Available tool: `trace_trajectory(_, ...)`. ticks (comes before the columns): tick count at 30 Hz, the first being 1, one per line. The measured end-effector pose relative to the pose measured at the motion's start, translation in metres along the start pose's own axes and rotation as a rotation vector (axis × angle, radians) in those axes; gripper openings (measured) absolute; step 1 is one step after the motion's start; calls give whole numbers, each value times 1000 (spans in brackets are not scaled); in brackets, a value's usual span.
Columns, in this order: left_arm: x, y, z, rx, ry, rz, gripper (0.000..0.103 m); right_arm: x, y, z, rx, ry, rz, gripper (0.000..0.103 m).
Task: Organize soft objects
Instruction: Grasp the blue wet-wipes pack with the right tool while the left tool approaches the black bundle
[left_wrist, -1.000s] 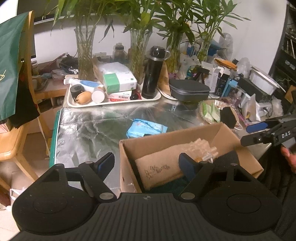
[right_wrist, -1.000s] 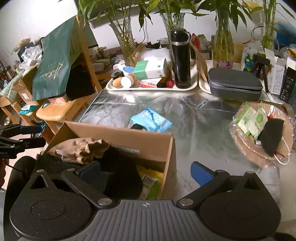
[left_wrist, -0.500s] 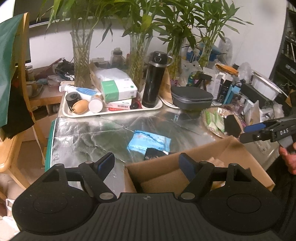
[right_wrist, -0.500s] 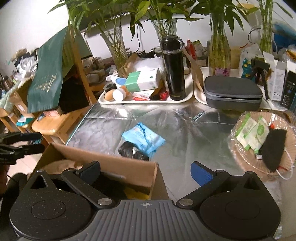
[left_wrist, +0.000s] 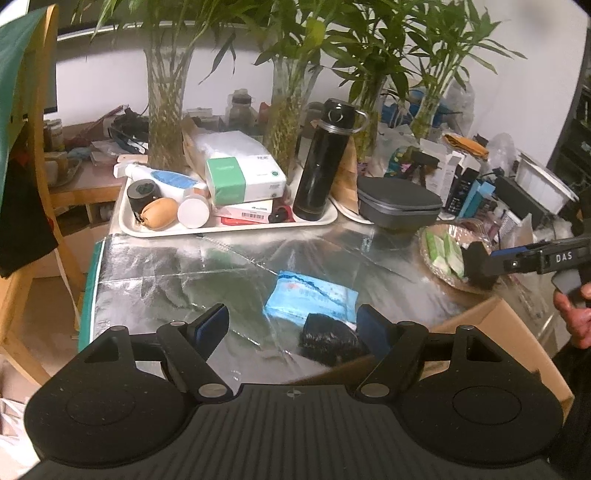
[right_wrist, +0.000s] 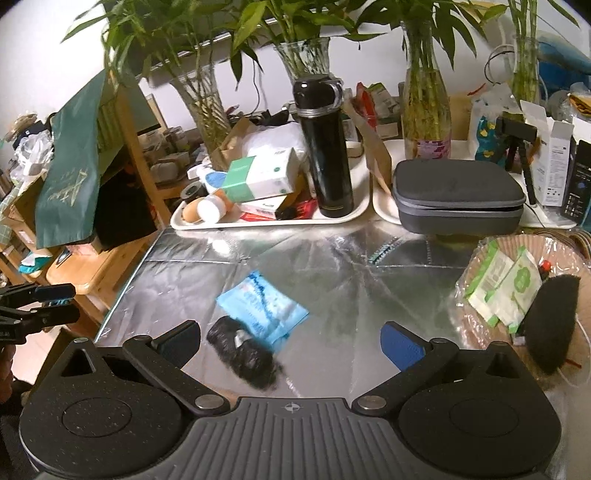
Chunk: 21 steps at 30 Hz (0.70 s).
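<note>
Both my tongs, left (left_wrist: 291, 328) and right (right_wrist: 291, 341), hang wide and empty over the foil-covered counter (right_wrist: 351, 266), approaching the black fuzzy bundle (right_wrist: 242, 352) touching the blue packet (right_wrist: 262, 306); next I judge one pair must straddle the bundle

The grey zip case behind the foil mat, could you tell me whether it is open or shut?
Shut: the grey zip case has its lid down flat on the base all along the visible seam.

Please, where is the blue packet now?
The blue packet lies flat on the silver table cover, near the middle in both wrist views. A black fuzzy item lies against its near edge, and the white tray stands behind it.
</note>
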<state>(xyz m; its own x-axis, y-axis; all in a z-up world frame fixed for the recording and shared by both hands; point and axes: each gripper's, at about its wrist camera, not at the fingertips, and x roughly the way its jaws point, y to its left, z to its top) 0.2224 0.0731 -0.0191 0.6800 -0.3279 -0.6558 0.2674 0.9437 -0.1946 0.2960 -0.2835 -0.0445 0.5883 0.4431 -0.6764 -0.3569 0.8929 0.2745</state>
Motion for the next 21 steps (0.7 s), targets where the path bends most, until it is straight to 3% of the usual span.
trace_trajectory(13, 40, 26, 9, -8, -3, -50, 76, 36, -11, 21, -37, 34, 0, 103)
trace_trajectory(21, 63, 40, 16, -39, -31, -49, 76, 67, -18, 26, -94, 131, 19, 103)
